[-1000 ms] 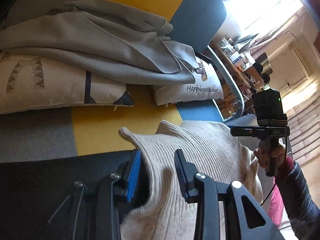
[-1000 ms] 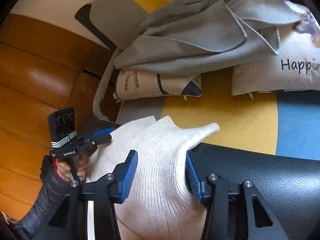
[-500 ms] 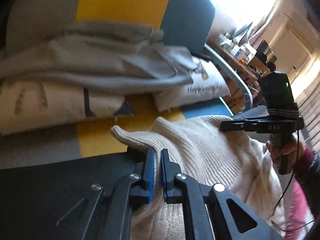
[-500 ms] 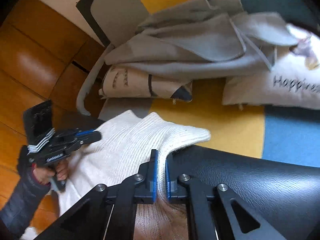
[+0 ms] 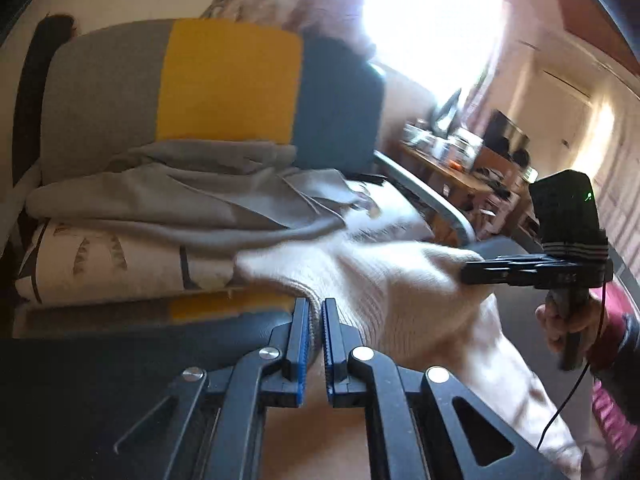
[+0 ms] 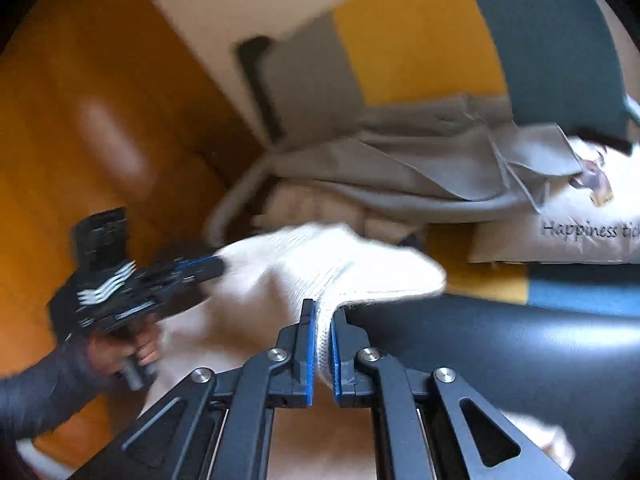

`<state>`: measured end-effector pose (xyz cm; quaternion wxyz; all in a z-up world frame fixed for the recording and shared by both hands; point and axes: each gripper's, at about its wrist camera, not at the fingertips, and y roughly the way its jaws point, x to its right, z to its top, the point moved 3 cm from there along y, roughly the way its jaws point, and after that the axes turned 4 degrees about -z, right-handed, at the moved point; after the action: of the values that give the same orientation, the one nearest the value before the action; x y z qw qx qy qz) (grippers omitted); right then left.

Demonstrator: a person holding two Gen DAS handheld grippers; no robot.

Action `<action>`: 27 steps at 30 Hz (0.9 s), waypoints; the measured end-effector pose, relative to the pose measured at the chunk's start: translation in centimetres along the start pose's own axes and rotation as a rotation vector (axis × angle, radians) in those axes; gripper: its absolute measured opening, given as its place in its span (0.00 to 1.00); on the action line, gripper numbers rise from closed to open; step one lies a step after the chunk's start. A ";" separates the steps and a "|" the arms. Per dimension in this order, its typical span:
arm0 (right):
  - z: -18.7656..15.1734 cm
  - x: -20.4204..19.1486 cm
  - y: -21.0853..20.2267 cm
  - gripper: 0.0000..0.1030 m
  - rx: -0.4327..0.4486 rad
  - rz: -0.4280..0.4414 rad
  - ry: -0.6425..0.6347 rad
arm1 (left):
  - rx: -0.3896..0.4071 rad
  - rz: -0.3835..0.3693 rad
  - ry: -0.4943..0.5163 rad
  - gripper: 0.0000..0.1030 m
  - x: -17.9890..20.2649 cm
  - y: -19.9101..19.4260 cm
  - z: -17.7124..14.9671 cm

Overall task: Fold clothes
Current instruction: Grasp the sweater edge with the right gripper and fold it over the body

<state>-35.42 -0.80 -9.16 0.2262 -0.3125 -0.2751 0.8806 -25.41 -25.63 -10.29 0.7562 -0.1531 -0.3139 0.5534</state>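
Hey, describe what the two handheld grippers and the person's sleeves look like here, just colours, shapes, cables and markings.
Both grippers are black scissor-style linkages with silver pivot bolts and blue ridged pads on the fingers. The right gripper has a boxy black camera block with white stripes, a small green light and a thin black cable hanging below. The left gripper also shows white stripes. The sleeves are dark and padded, with a maroon cuff at the right wrist.

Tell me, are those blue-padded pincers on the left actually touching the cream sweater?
Touching. In the left wrist view the left gripper is shut on the cream sweater, its ribbed edge pinched between both blue pads.
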 end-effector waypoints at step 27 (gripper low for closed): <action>-5.8 6.1 2.8 0.47 -0.070 0.027 0.450 | -0.317 -0.201 -0.389 0.27 -4.6 6.5 -3.4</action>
<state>-36.39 2.58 -17.33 0.2589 -0.5123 -0.2440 0.7816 -28.92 -27.33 -18.00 0.6994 -0.1283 -0.5498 0.4383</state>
